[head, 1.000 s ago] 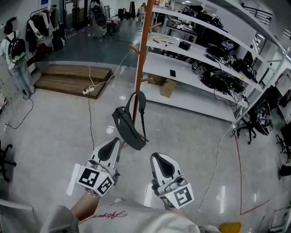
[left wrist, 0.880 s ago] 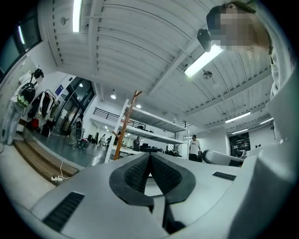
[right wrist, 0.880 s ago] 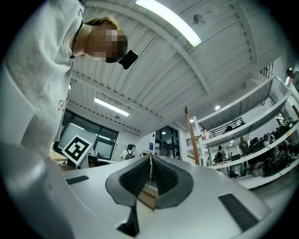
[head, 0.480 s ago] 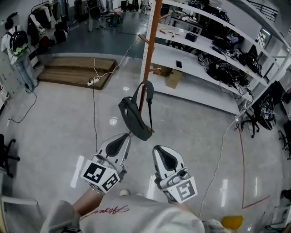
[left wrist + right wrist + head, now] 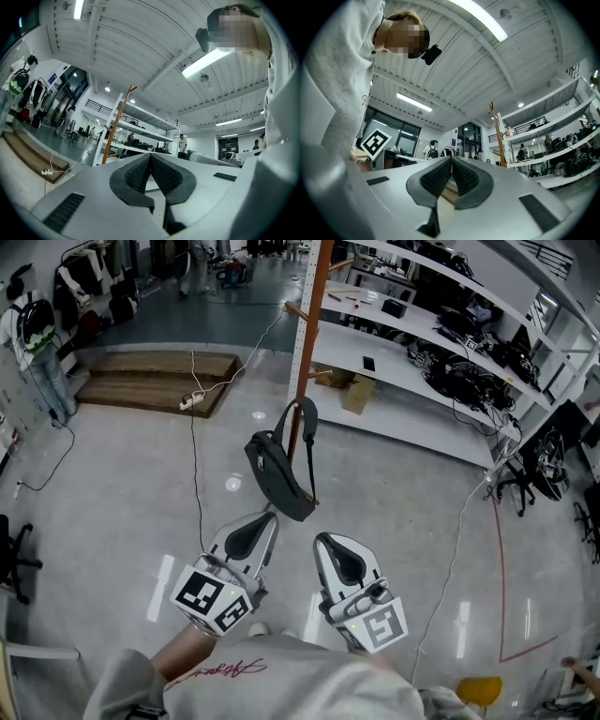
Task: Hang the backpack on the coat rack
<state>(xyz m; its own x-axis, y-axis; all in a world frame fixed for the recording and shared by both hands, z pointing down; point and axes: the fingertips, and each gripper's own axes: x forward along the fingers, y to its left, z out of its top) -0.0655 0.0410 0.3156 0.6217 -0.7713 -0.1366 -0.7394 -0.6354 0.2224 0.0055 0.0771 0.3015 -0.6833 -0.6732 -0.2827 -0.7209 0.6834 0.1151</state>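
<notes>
The job looks essentially done. The dark backpack (image 5: pixel 278 474) hangs by its strap from the orange coat rack (image 5: pixel 307 324), ahead of both claws and clear of them, nearer your left claw's tip. Your left claw (image 5: pixel 265 518) is pressed together on nothing, and your right claw (image 5: pixel 324 540) is likewise closed and empty. At most, you still need to check the strap sits securely.

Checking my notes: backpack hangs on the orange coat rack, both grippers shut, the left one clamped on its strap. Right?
No: the left gripper view shows the left gripper shut on nothing. The backpack does hang on the coat rack, and the right gripper is shut.
</notes>
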